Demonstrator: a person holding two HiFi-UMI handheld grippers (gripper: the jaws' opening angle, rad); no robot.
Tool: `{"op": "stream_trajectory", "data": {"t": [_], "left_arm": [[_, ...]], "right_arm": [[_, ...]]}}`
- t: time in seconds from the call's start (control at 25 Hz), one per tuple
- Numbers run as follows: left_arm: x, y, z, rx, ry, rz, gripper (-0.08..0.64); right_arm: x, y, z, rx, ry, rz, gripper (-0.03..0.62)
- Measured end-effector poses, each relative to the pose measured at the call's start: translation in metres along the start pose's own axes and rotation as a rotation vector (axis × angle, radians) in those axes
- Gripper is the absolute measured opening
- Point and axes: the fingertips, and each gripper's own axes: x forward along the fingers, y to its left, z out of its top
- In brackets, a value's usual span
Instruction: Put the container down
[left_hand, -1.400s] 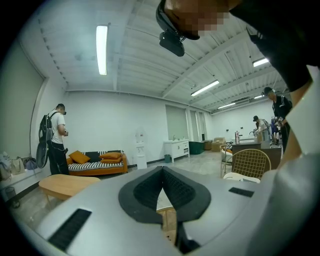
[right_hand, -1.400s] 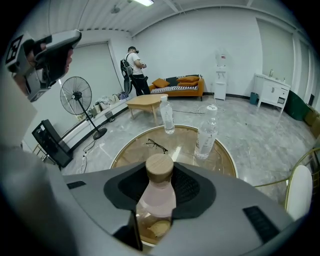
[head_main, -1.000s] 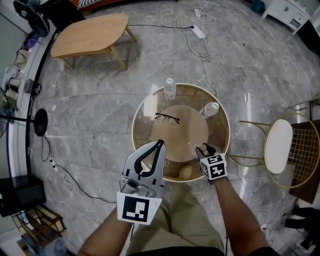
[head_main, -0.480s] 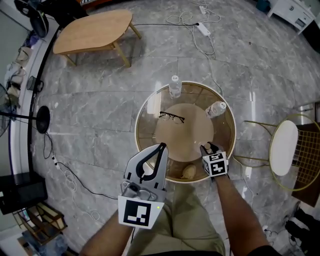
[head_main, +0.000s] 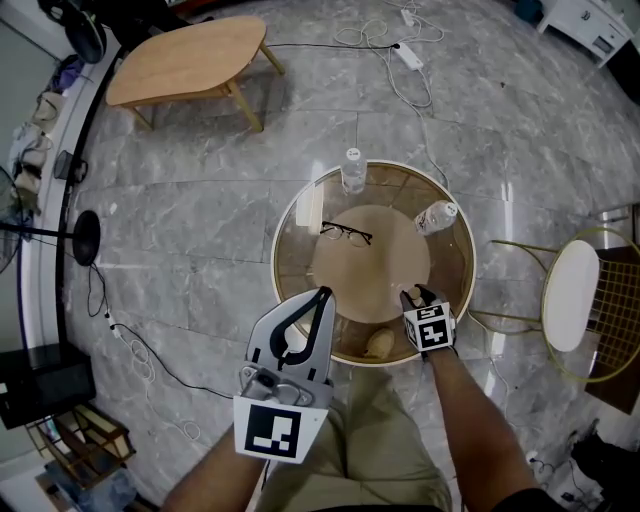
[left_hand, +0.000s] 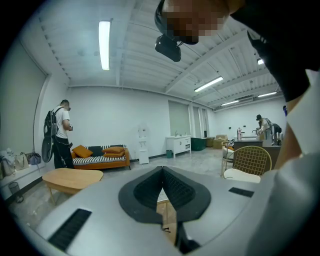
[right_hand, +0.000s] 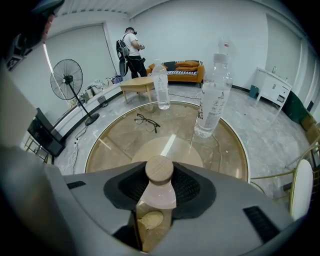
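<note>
Right gripper view: the container (right_hand: 159, 200), a clear jar with a round wooden lid (right_hand: 159, 169) and something tan inside, stands upright between the fingers (right_hand: 192, 187) of the right gripper (right_hand: 160, 185). They are spread wide, and their dark pads sit against its two sides, holding it. The jar is over the near edge of the round glass-topped desk (right_hand: 120, 145), though whether its base touches the glass cannot be told. Farther out on the desk lies a pair of glasses (right_hand: 146, 121). Beyond them stand two clear water bottles, one near the middle right (right_hand: 213, 100) and one at the far rim (right_hand: 160, 87). The left gripper (head_main: 320, 293) hangs off the desk's near left rim, above the floor. Its fingers meet at the tips with nothing between them. Around the desk the floor is grey marble, with a low wooden table (head_main: 185, 62) at the far left, a gold wire chair (head_main: 570, 295) to the right, and a standing fan (right_hand: 67, 80) off to the left.
</note>
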Motion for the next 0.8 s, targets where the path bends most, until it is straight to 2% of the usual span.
{"op": "stream_trajectory", "data": {"t": [0.32,0.8], "left_arm": [[-0.008,0.002,-0.001,0.011,0.004,0.005,0.011],[-0.015,-0.009,0.001,0.047,0.021,-0.027,0.011]], "right_arm": [[0.007,0.000,-0.013,0.011,0.026,-0.012,0.153],[0.006,0.002,-0.029,-0.001,0.053,-0.032,0.155]]}}
